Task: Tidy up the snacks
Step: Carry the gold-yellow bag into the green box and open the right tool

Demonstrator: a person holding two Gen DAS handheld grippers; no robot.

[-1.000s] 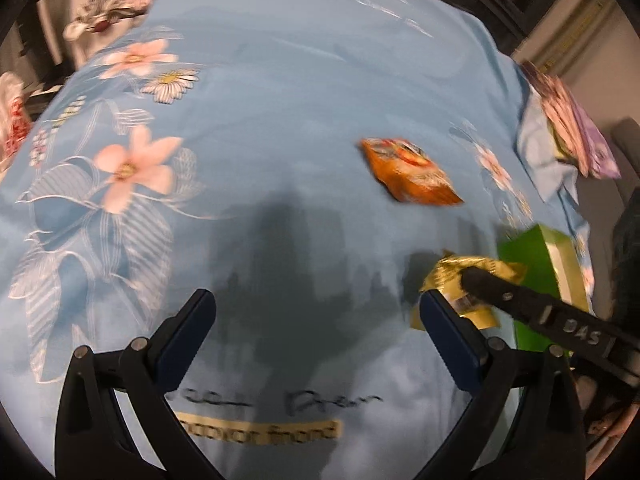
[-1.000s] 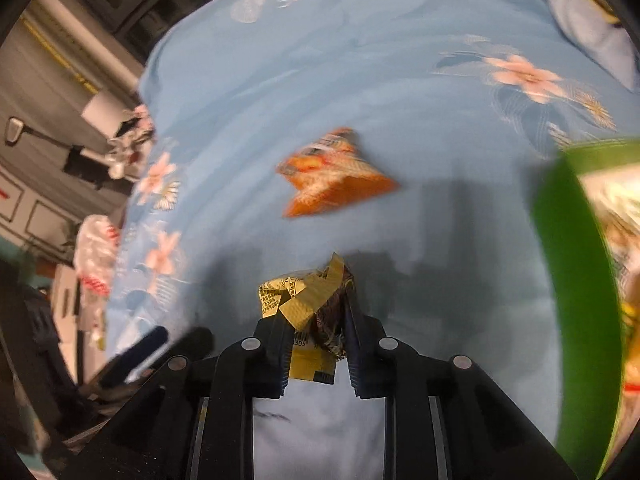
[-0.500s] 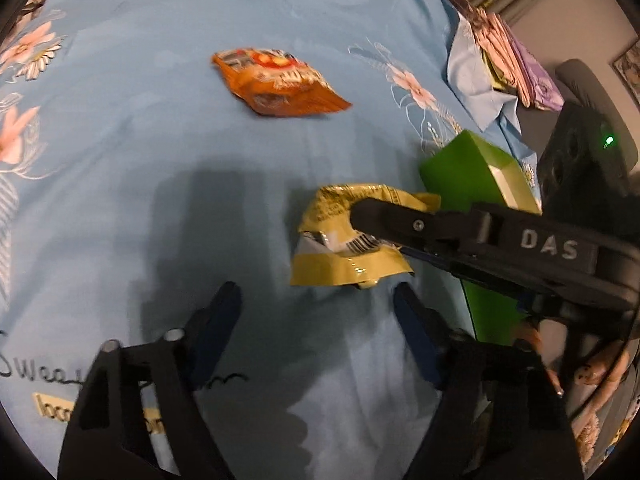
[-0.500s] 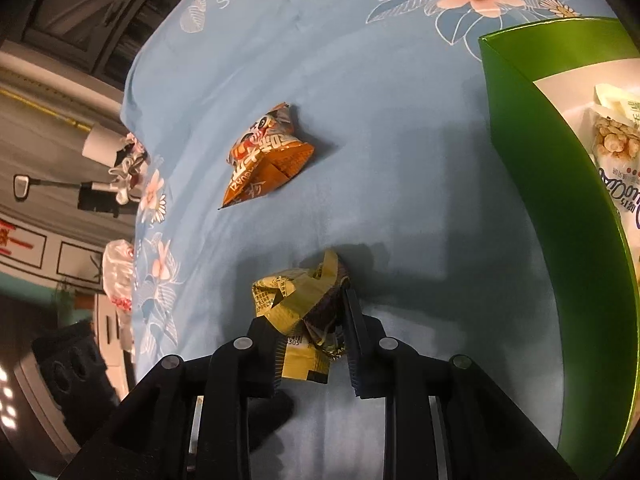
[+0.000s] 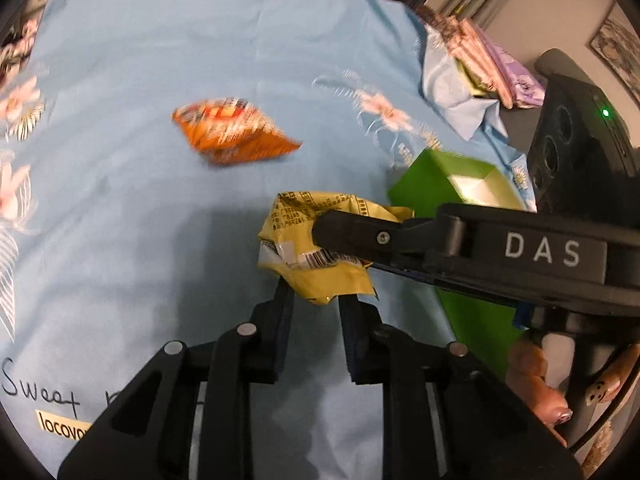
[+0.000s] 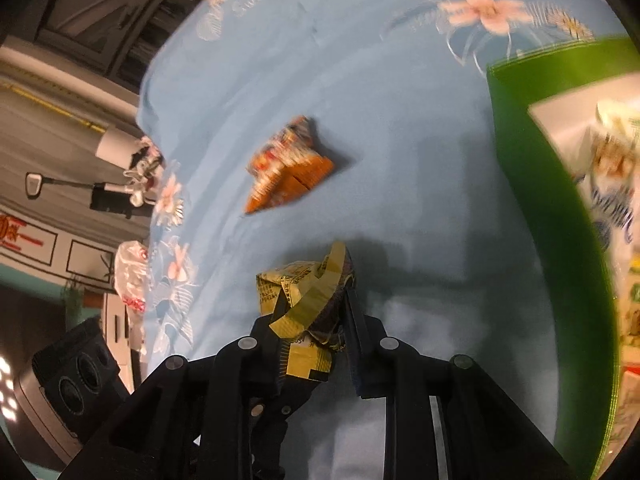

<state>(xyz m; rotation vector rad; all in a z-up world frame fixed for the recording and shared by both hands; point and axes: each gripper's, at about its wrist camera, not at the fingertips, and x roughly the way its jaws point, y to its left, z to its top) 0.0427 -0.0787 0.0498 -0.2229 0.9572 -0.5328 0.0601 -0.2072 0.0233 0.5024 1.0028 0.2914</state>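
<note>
A crumpled yellow snack packet (image 5: 316, 248) hangs above the blue floral sheet (image 5: 160, 240). My right gripper (image 6: 310, 312) is shut on it (image 6: 304, 300); in the left wrist view its black finger (image 5: 360, 232) reaches in from the right. My left gripper (image 5: 316, 296) has closed on the packet's lower edge. An orange snack bag (image 5: 232, 132) lies on the sheet beyond, also in the right wrist view (image 6: 288, 168). A green box (image 5: 452, 184) stands at the right and holds several snack packs (image 6: 612, 184).
Folded floral cloth (image 5: 480, 64) lies at the sheet's far right corner. The left gripper's camera housing (image 6: 64, 384) shows at the lower left of the right wrist view. A room wall and furniture lie past the sheet's left edge (image 6: 60, 160).
My left gripper swung right toward the yellow packet and went from wide open to closed on its lower edge. My right gripper kept hold of the packet near the green box.
</note>
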